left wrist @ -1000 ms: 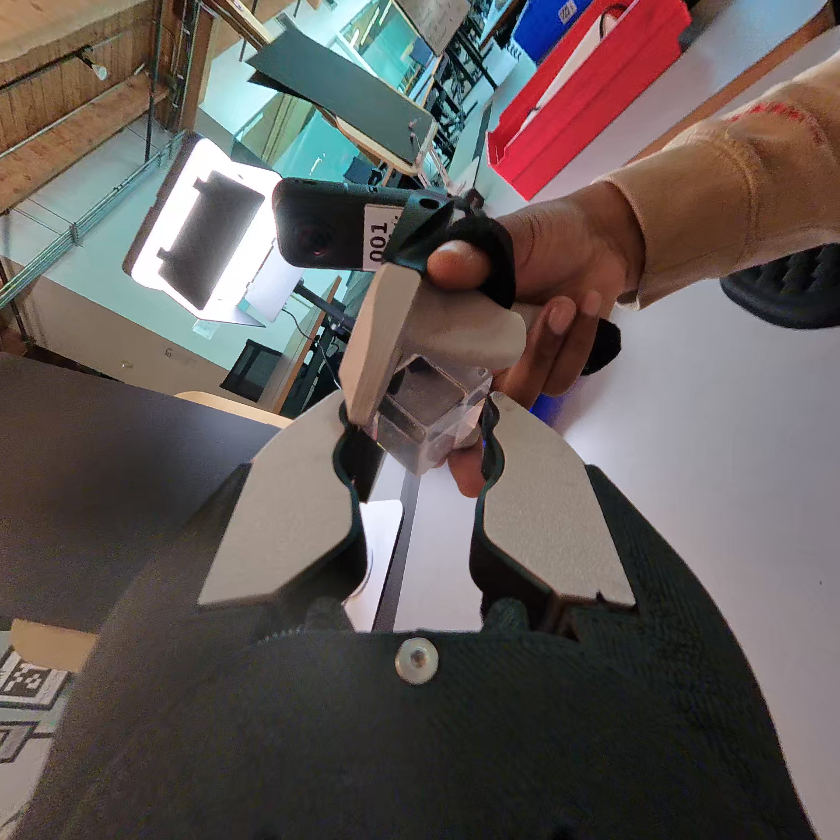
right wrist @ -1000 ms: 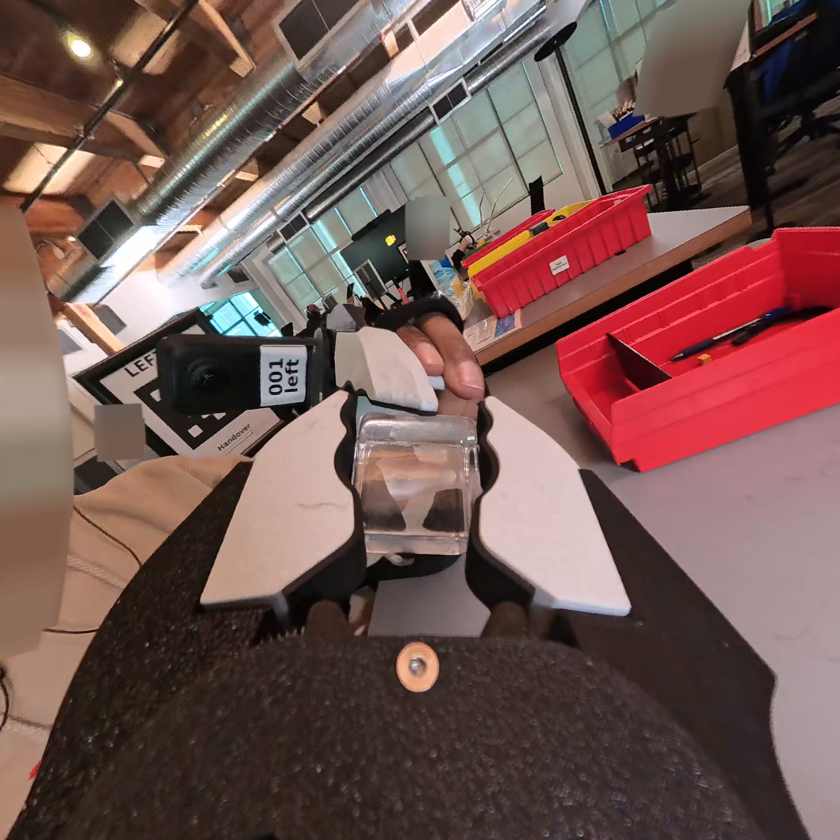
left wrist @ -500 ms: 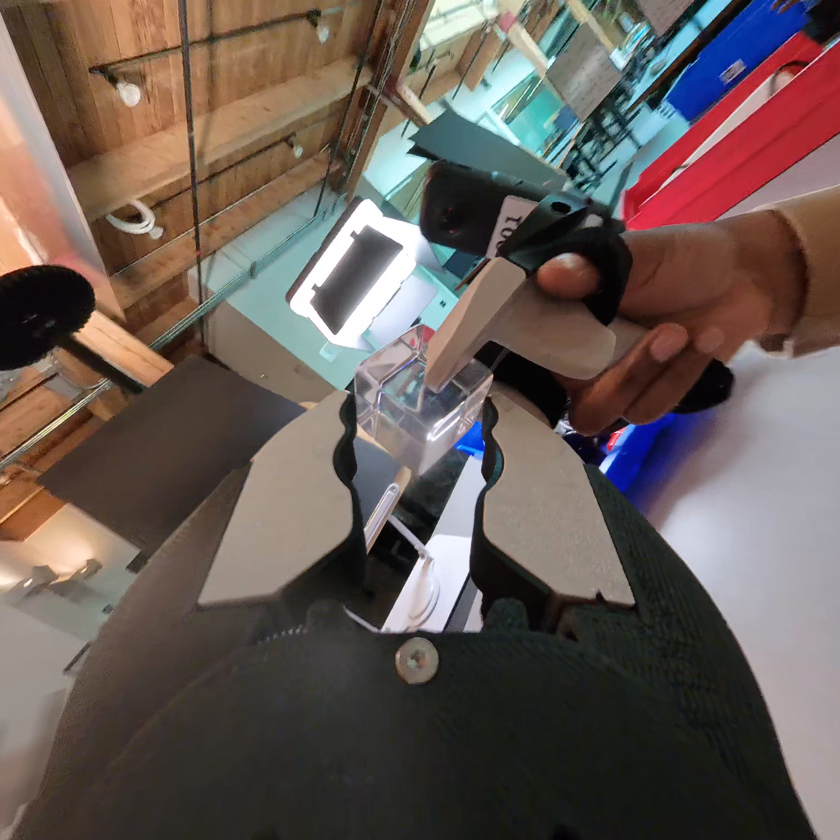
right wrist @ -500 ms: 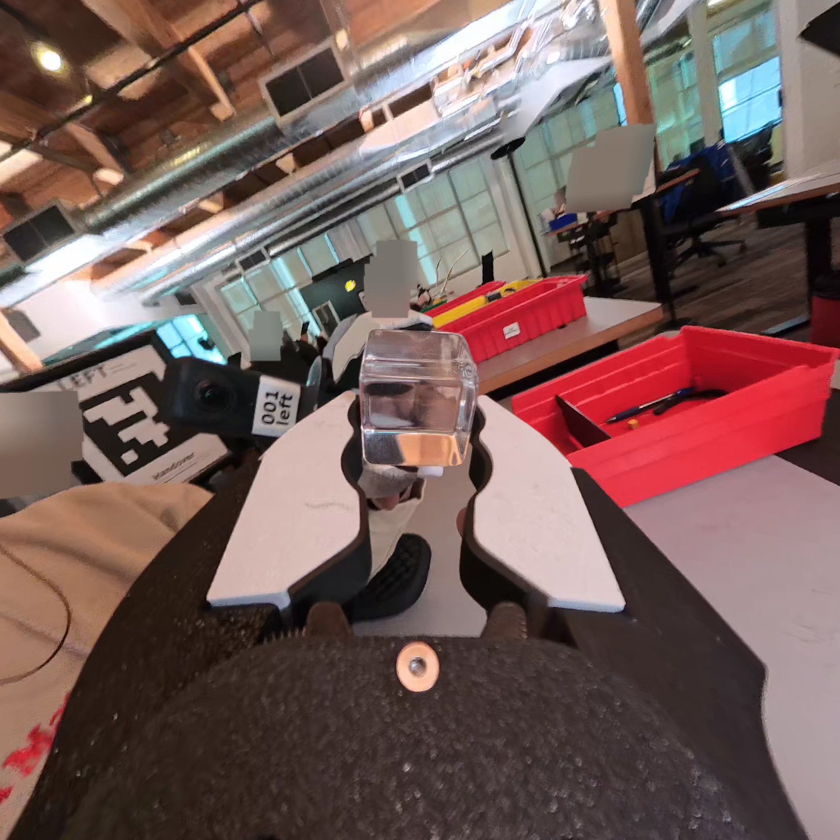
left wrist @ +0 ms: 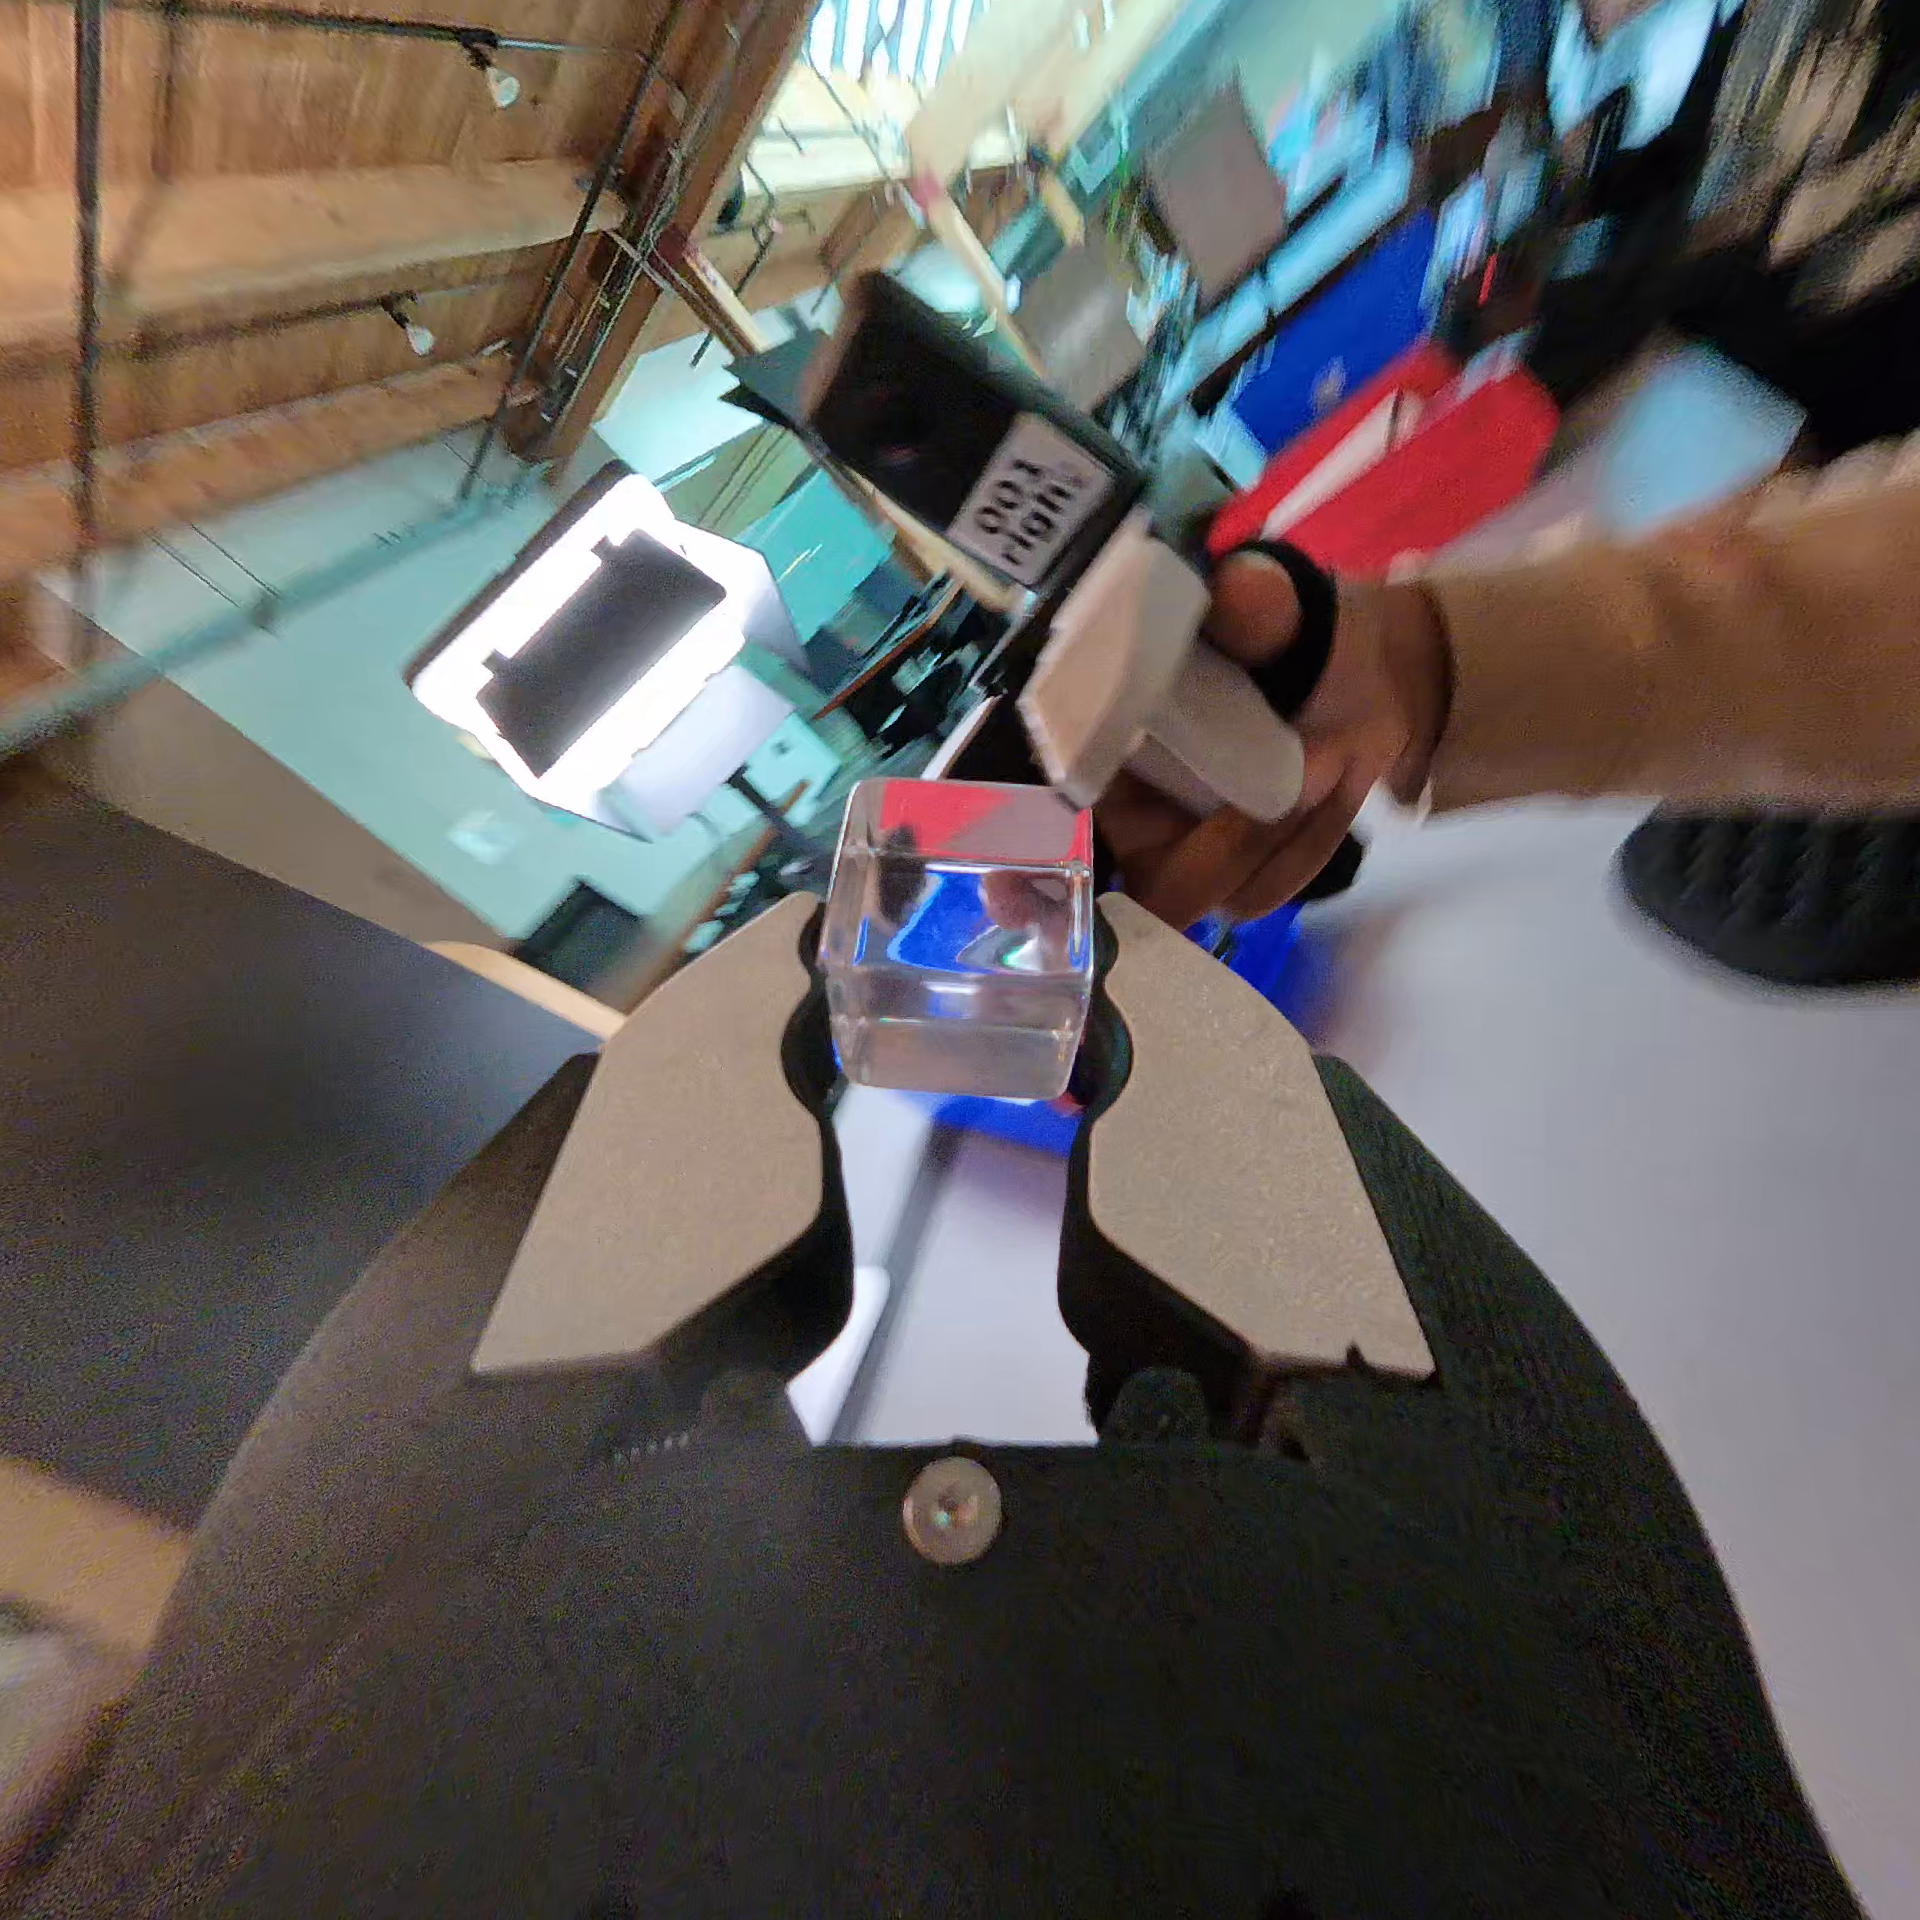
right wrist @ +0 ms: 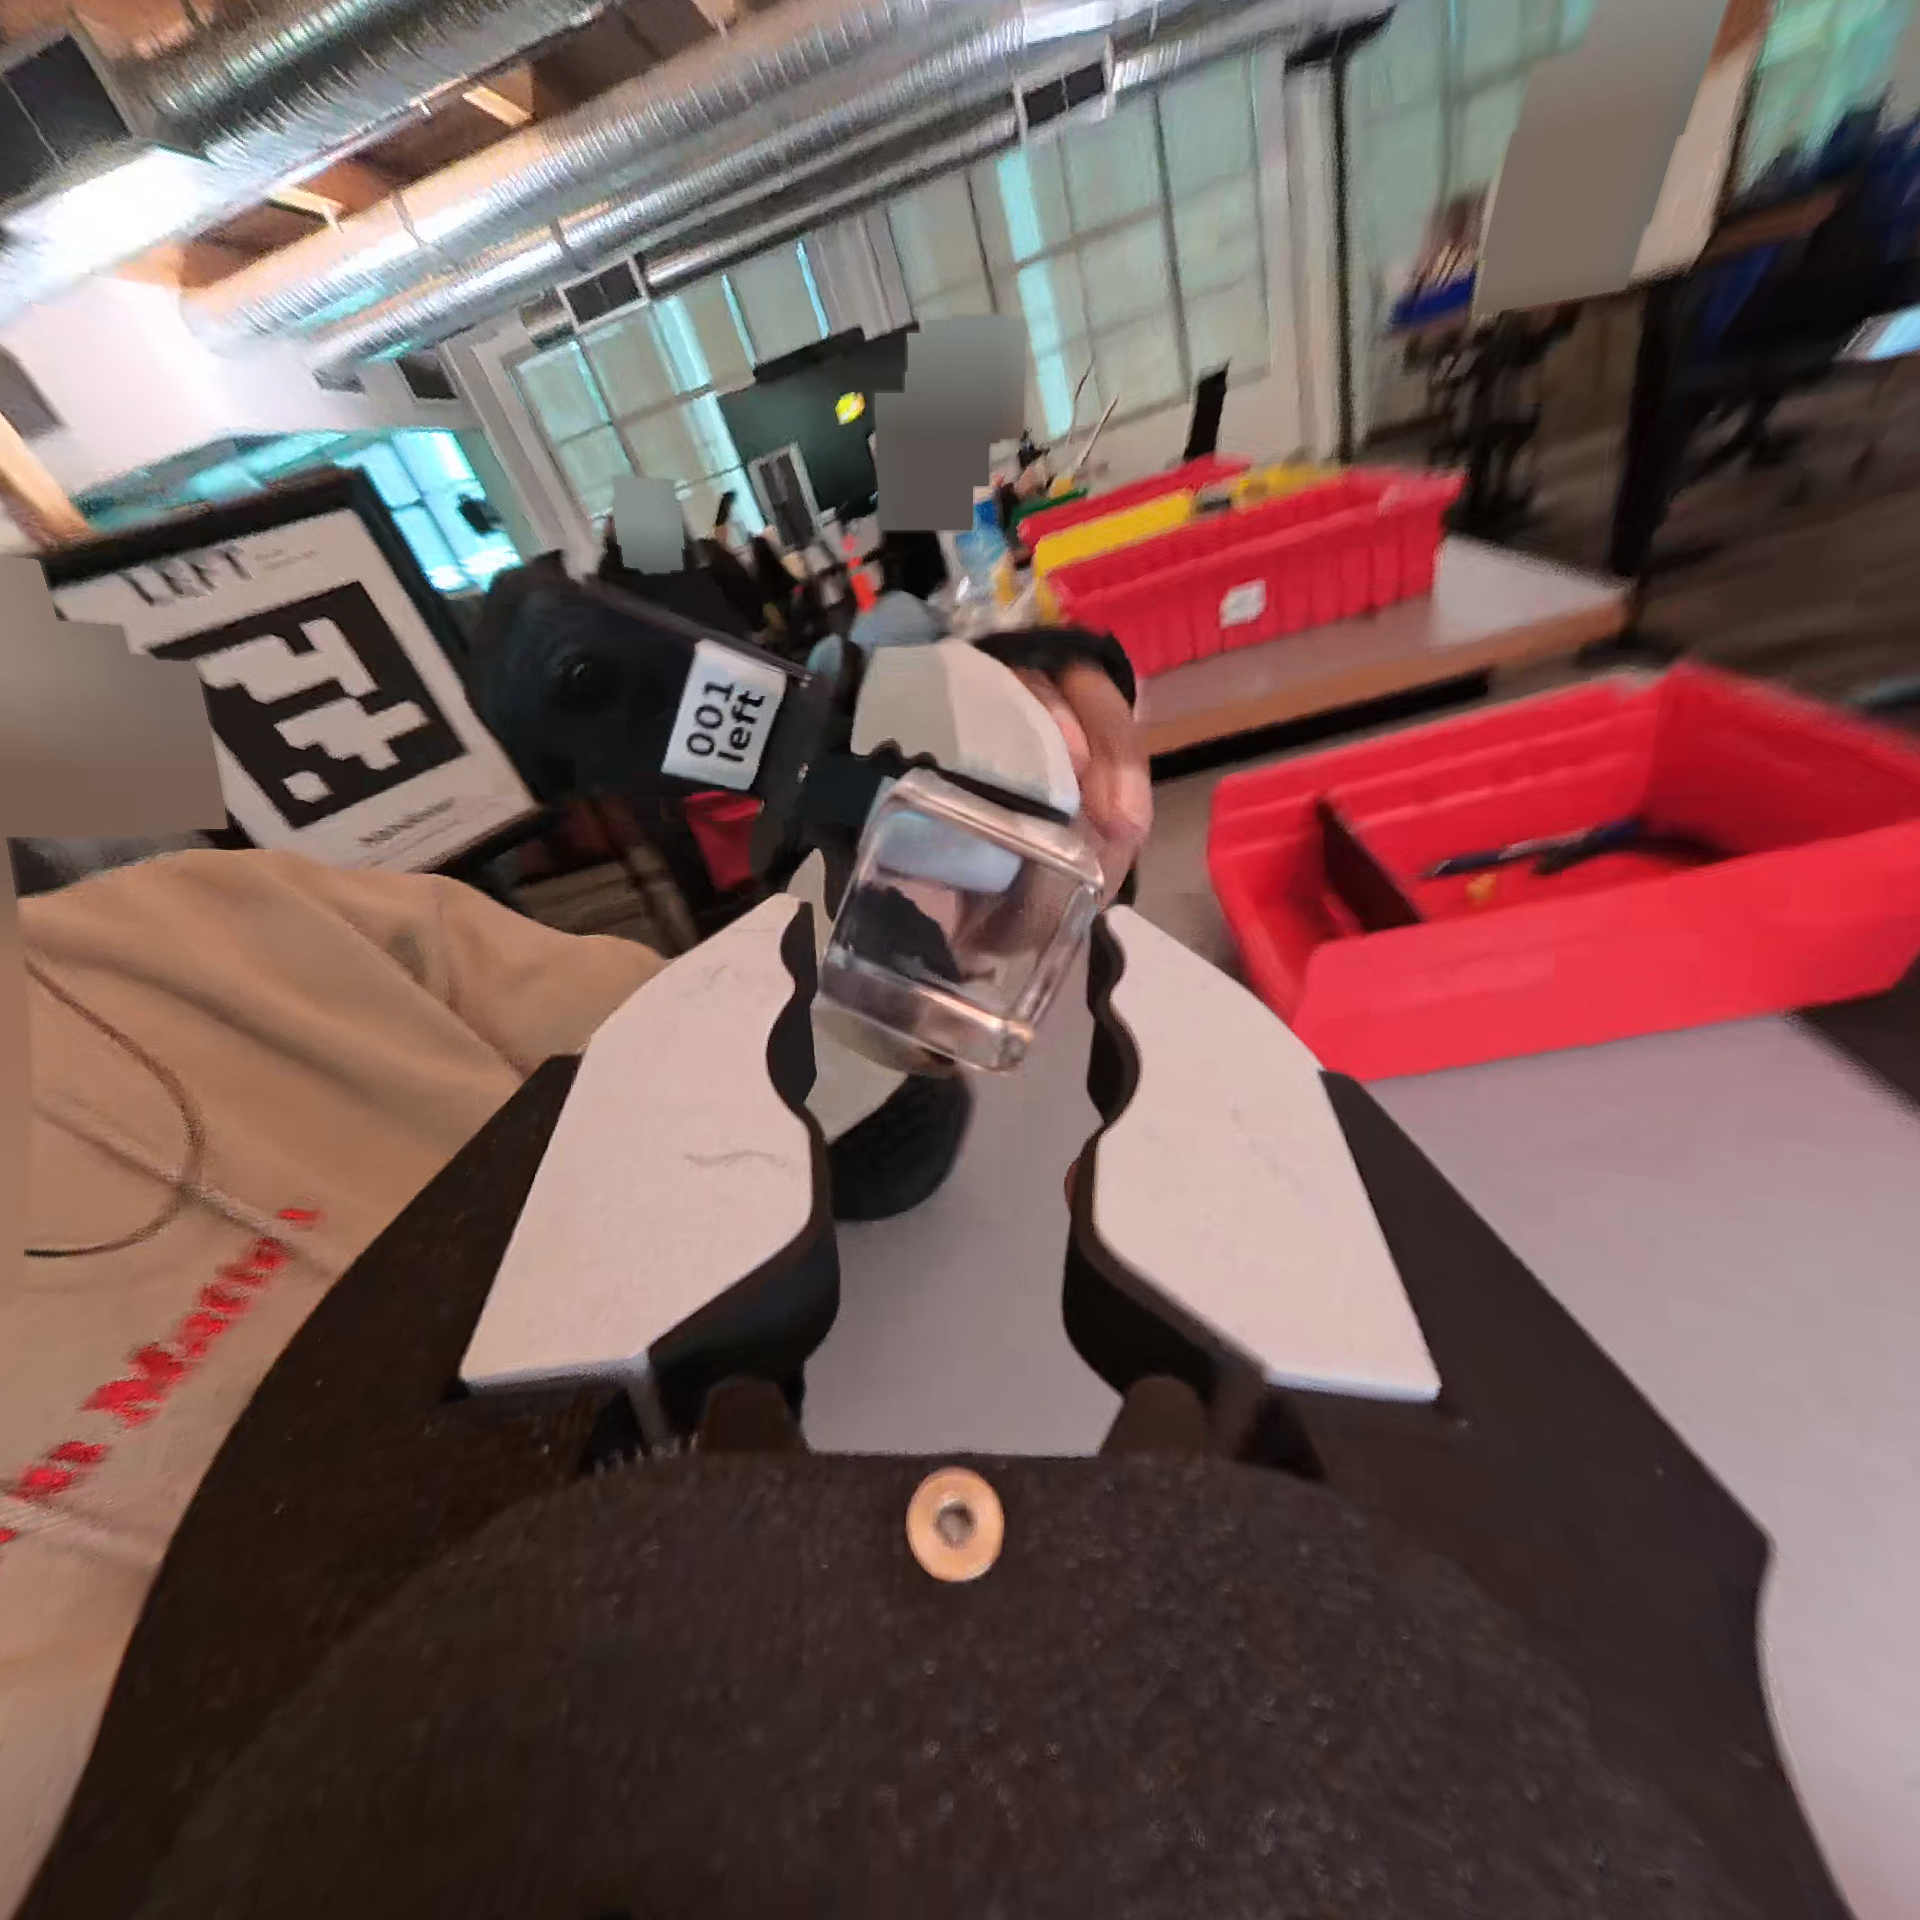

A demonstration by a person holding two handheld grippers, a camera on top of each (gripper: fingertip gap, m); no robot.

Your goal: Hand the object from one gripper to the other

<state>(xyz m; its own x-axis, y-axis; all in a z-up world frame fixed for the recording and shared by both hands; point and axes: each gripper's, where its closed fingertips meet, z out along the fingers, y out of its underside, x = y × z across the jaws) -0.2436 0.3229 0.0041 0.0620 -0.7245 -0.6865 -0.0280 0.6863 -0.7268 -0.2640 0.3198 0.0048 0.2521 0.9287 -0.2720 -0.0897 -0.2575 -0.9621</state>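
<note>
The clear cube is clamped between the two grey fingertips of the left claw, with its side faces pressed against the inner edges of the fingers. In the left wrist view the cube sits squarely at the tip of the claw, raised above the pale tabletop.

In the right wrist view the same cube is seen tilted, gripped from behind by the left claw, which is held in a hand. The cube hangs in front of the tips of the right claw. The fingers of the right claw are spread apart and hold nothing; a gap is visible between the cube and the right-hand finger, while contact with the left-hand finger cannot be told.

In the left wrist view the right claw is seen farther off, above and to the right of the cube, carried by a hand in a beige sleeve; this part of the picture is blurred.

Beyond the claws in the right wrist view, a red bin stands on the grey tabletop, with pens inside one compartment. More red bins are seen on a farther tabletop. A black-and-white marker board stands to the left, behind a beige garment.
</note>
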